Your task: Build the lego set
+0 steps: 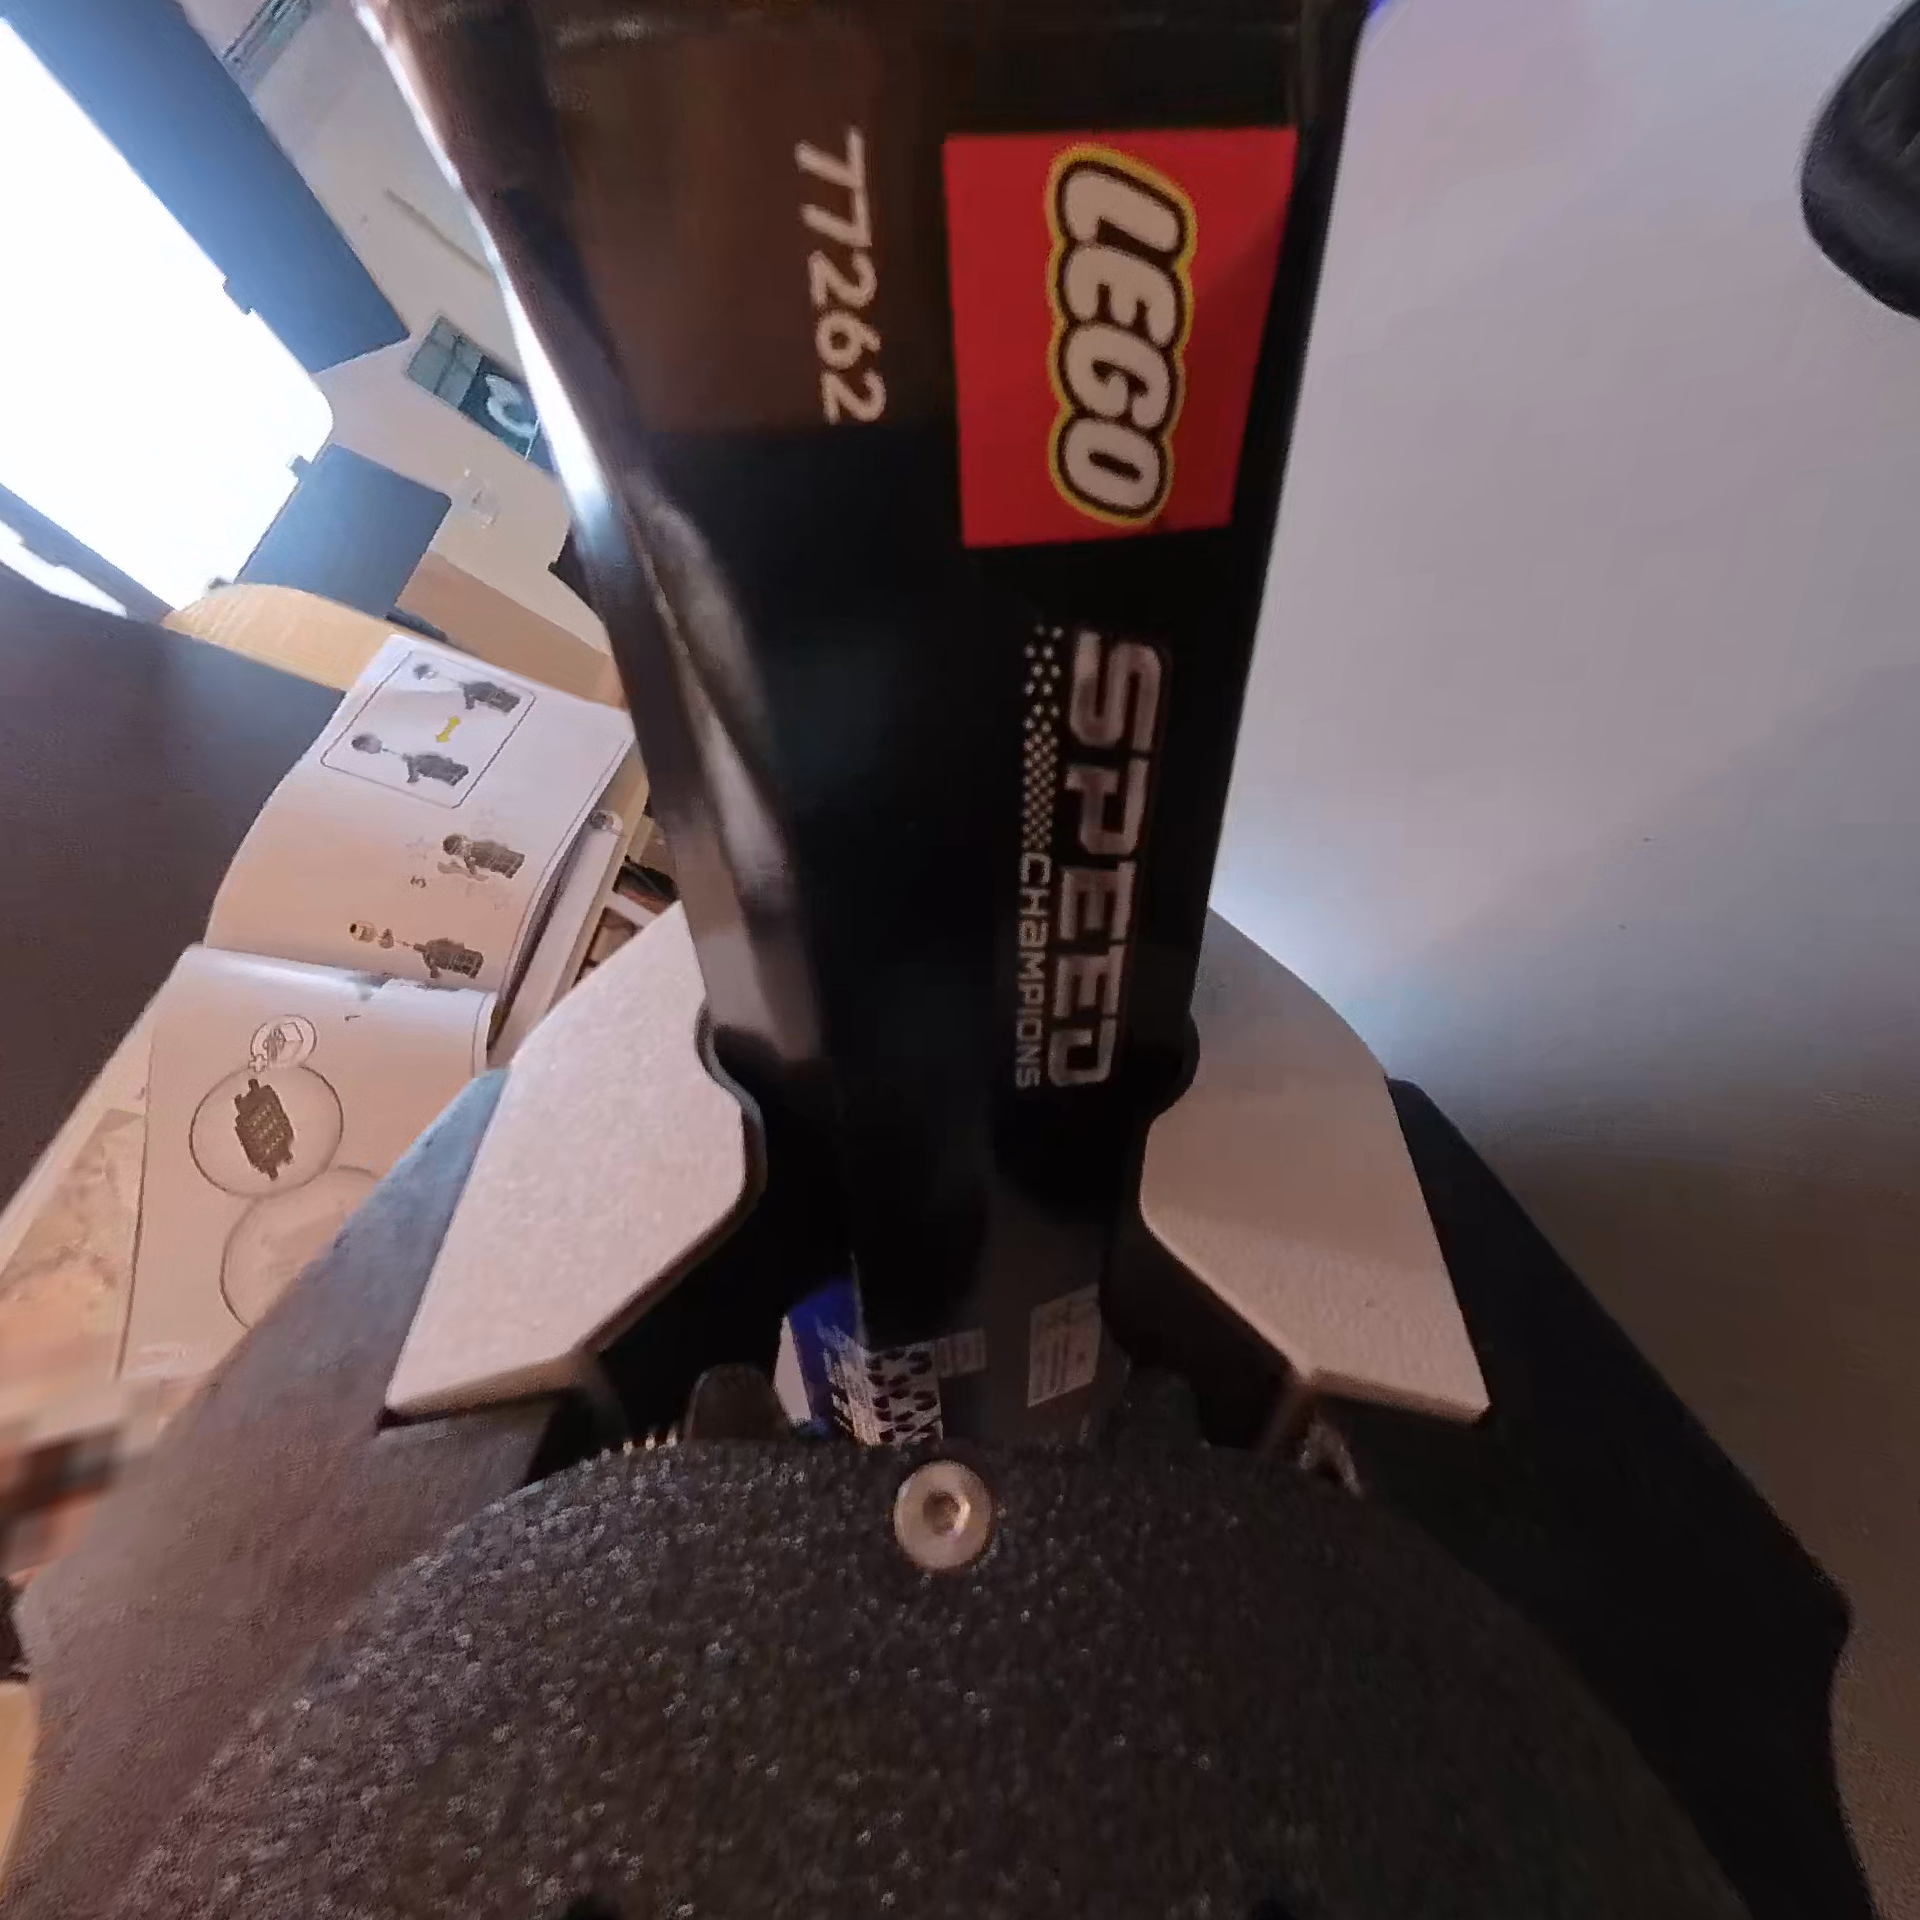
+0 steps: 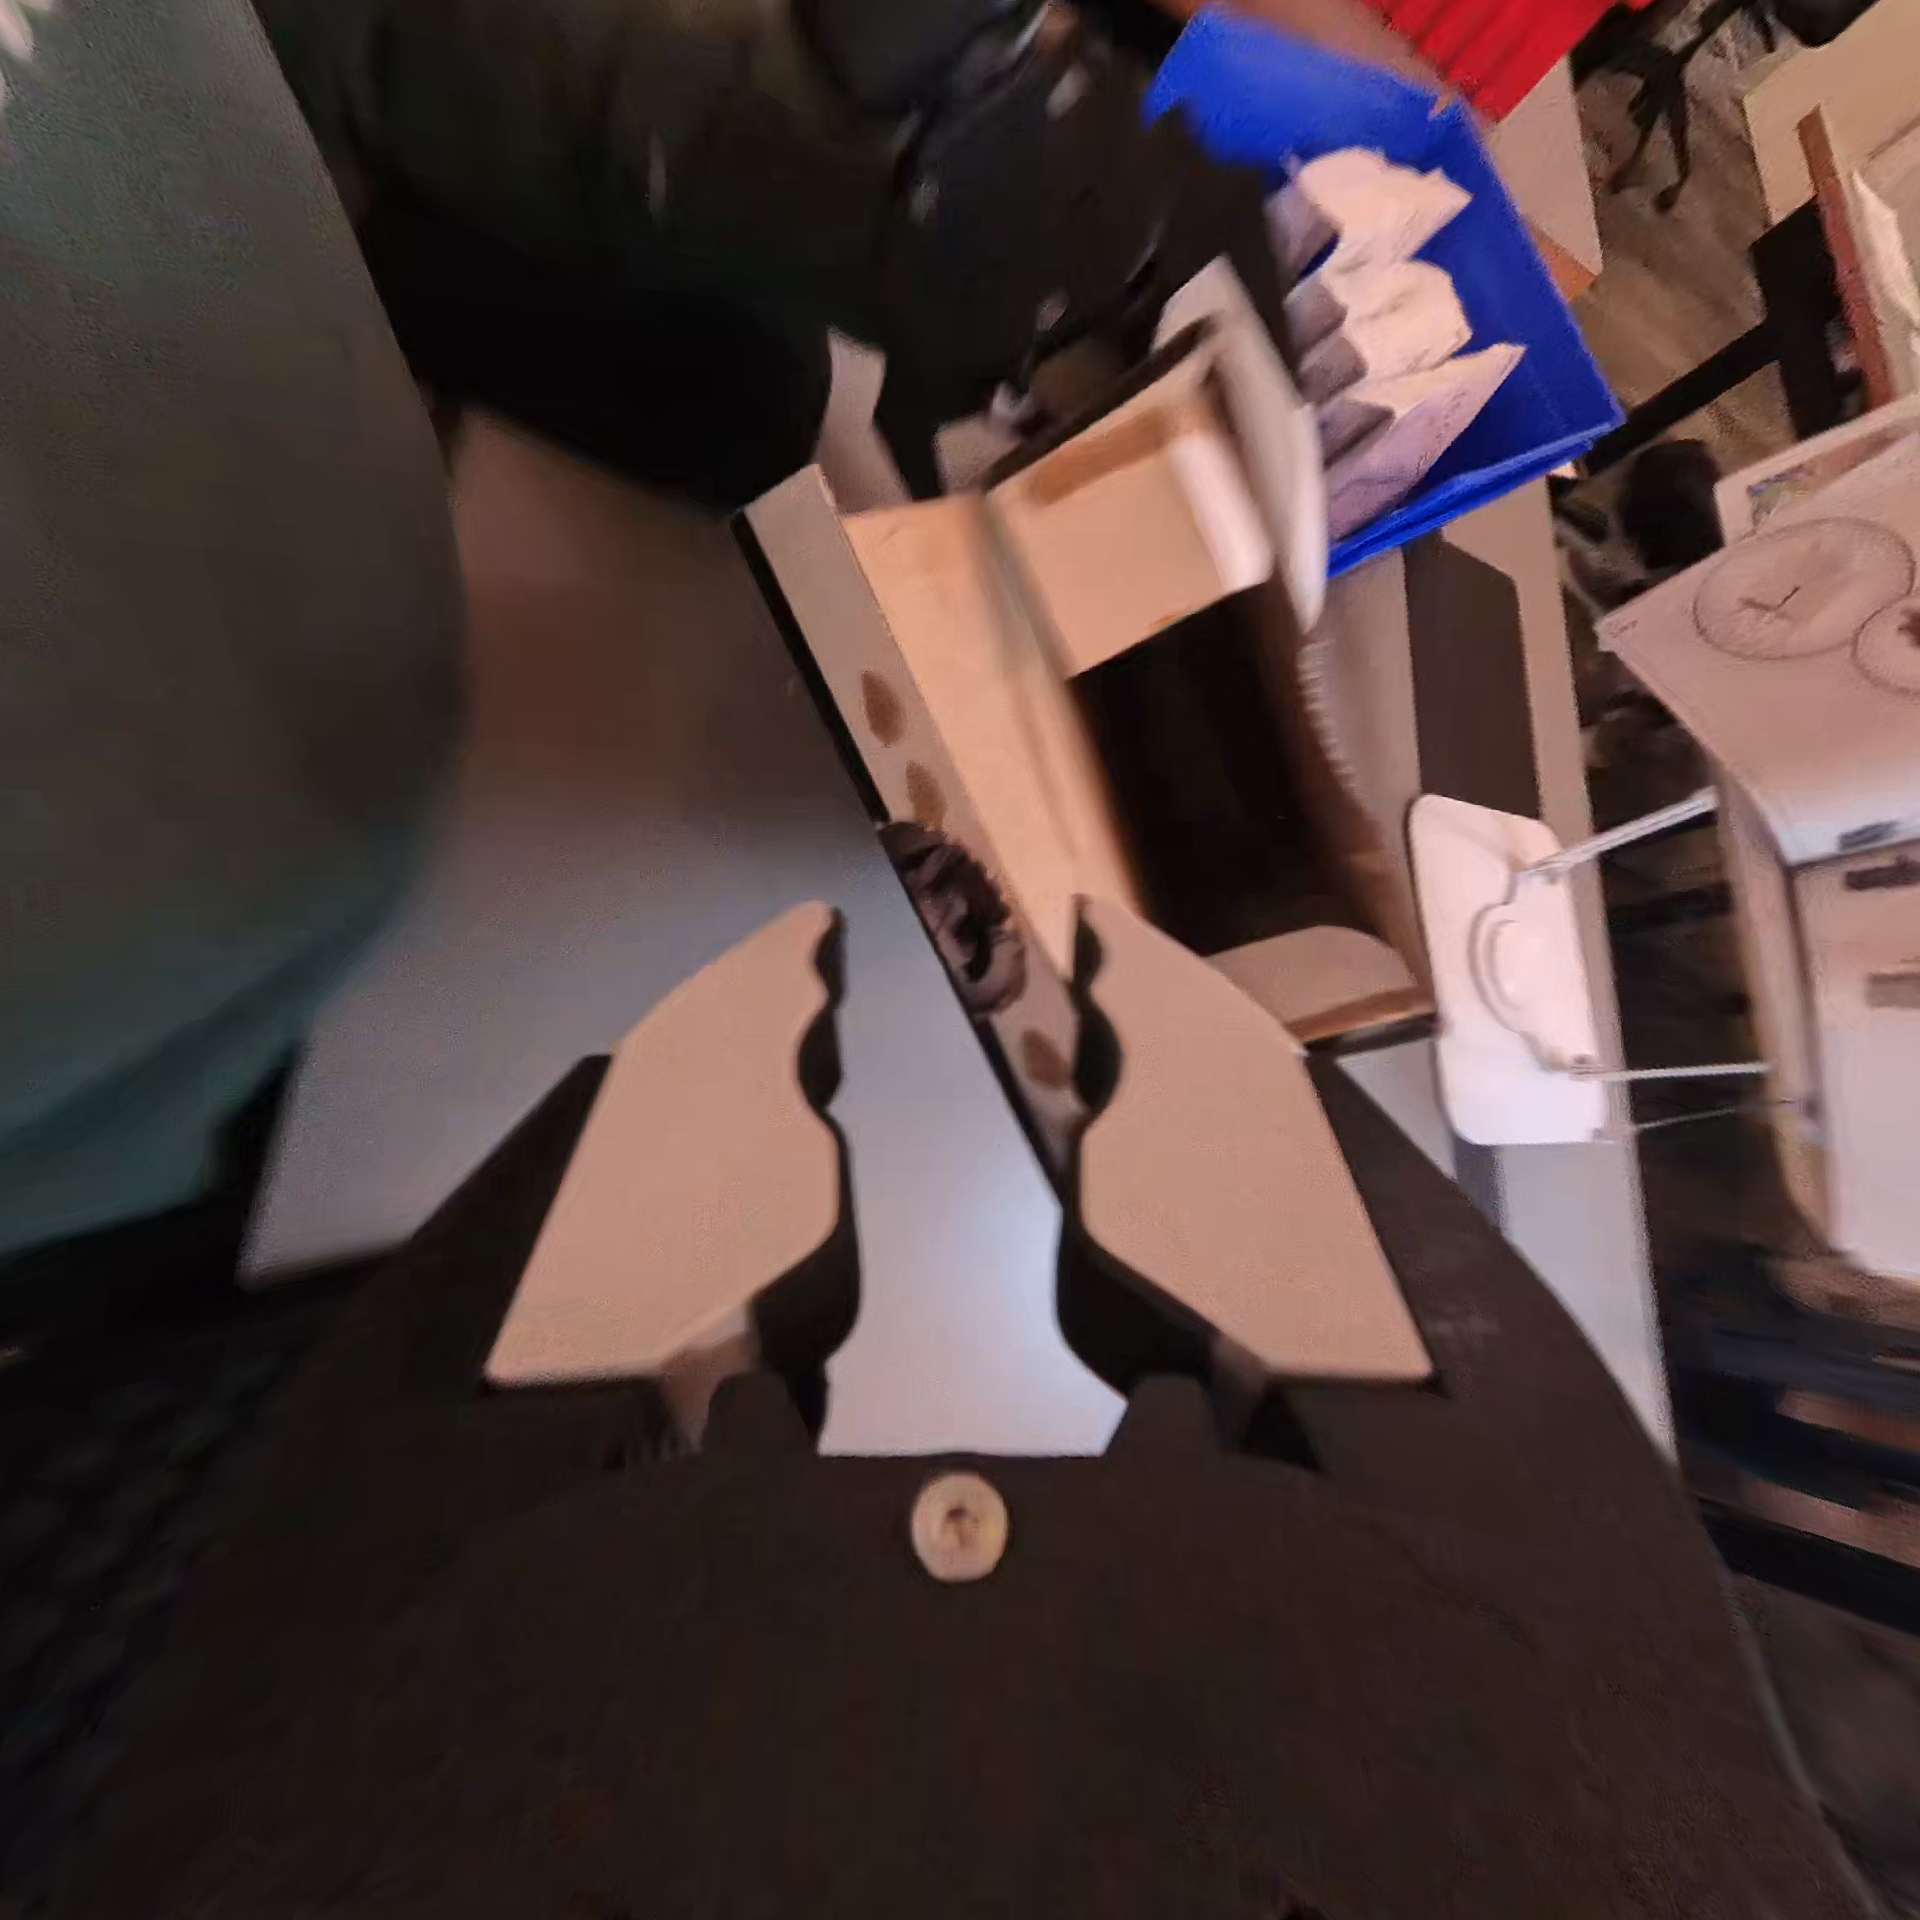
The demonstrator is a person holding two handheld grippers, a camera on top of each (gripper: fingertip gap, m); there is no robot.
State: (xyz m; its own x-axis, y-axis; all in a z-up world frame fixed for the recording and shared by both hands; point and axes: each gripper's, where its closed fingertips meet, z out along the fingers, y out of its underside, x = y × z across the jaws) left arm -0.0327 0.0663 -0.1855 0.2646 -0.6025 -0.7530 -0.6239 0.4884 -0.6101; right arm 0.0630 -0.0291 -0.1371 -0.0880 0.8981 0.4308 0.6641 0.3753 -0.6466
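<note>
Bright daylight from a blown-out window (image 1: 135, 343) at upper left of the left wrist view; soft bluish glare across the pale worktop (image 1: 1558, 623). Sharp on the black box (image 1: 987, 727) face, smeared along its left edge, grainy on the near left hand-held gripper (image 1: 945, 1122). Strong wide-angle bending at the edges. Dimmer, warmer in the right wrist view; heavy motion blur throughout, worst on the blue bin (image 2: 1455, 260); pale sheen on the worktop.

Left wrist view looks along its claw (image 1: 951, 1122), pressed close against the black set box (image 1: 997, 727); right wrist view faces that box's open end (image 2: 1101, 623) from nearby.
</note>
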